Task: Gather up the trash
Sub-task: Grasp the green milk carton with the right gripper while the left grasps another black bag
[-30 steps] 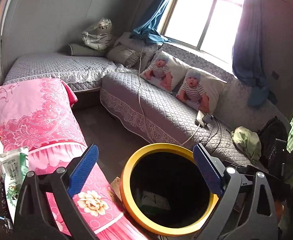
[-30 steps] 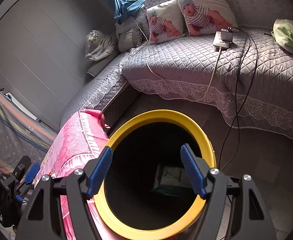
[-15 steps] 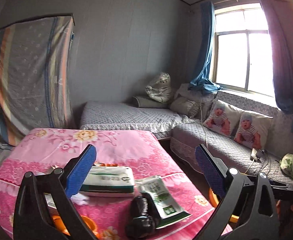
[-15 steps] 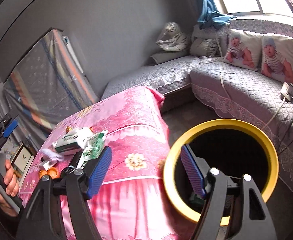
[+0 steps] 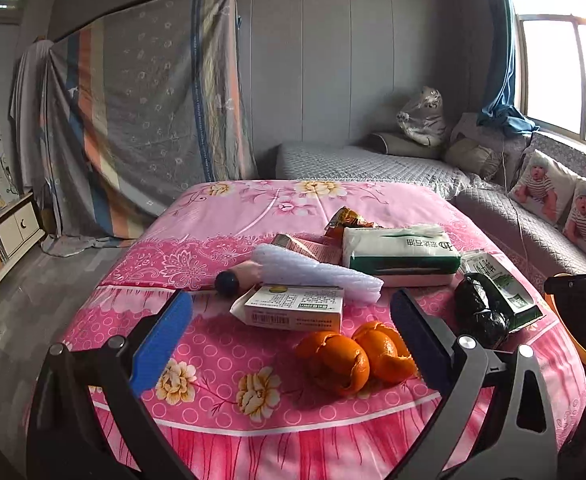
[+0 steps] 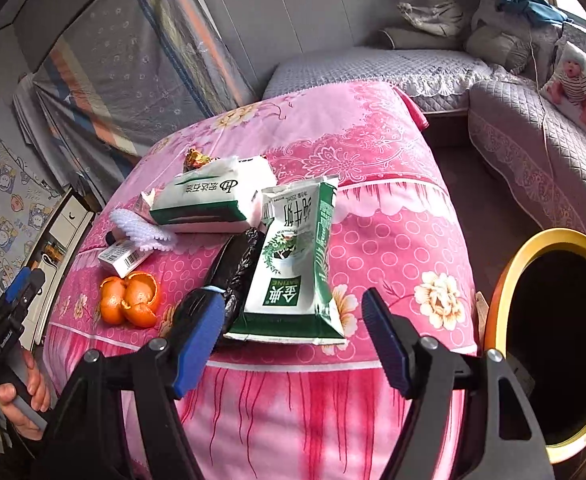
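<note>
Trash lies on a table under a pink floral cloth (image 5: 229, 236): orange peels (image 5: 353, 354) (image 6: 131, 298), a small white box (image 5: 295, 308), white foam netting (image 5: 313, 272), a tissue pack (image 5: 399, 250) (image 6: 209, 198), a green-white milk pouch (image 6: 297, 256) (image 5: 497, 280), a black bag (image 6: 233, 276) and a gold wrapper (image 5: 347, 218). My left gripper (image 5: 289, 344) is open and empty, just short of the peels. My right gripper (image 6: 293, 344) is open and empty before the pouch. A yellow-rimmed bin (image 6: 549, 344) stands right of the table.
A grey quilted sofa (image 5: 525, 224) with baby-print pillows runs along the right under the window. A striped sheet (image 5: 145, 112) hangs at the back left. A low cabinet (image 5: 1, 248) stands at the left. Bare floor lies between table and sofa.
Both grippers swung away from the bin's mouth to face the table. The left now looks across the trash from the front; the right hovers at the table's edge by the pouch.
</note>
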A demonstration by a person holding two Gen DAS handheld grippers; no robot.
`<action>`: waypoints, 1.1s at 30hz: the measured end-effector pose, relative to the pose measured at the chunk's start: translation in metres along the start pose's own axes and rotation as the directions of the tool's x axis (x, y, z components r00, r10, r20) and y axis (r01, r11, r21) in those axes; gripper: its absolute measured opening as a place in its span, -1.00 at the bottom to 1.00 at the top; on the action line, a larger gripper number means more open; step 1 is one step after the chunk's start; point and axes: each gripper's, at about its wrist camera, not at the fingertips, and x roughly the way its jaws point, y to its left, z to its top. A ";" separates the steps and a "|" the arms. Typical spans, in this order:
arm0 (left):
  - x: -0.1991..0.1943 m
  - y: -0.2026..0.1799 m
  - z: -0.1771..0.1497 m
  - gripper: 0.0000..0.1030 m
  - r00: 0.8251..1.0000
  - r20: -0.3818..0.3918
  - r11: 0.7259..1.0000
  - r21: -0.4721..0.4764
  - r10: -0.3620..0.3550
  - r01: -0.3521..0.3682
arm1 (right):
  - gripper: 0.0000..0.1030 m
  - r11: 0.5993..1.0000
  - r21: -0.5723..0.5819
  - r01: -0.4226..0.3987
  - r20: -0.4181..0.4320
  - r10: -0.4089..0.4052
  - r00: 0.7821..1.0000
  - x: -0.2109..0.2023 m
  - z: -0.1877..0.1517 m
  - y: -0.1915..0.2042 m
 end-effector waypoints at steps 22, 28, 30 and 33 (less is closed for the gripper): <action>0.012 -0.023 -0.009 0.84 0.986 -0.086 0.988 0.043 -0.145 0.149 | 0.13 0.999 -0.035 0.019 -0.286 -0.029 0.958 0.089 0.040 0.007; 0.022 -0.084 -0.008 0.84 0.940 -0.182 0.939 0.136 -0.288 0.314 | 0.12 0.994 0.040 -0.104 -0.181 0.110 0.977 0.036 0.030 -0.013; 0.032 -0.105 -0.008 0.84 0.920 -0.228 0.922 0.152 -0.318 0.356 | 0.12 0.989 0.062 -0.135 -0.134 0.142 0.981 0.013 0.024 -0.020; 0.049 -0.133 -0.011 0.84 0.893 -0.296 0.902 0.167 -0.339 0.398 | 0.13 0.982 0.076 -0.173 -0.082 0.179 0.980 -0.015 0.010 -0.032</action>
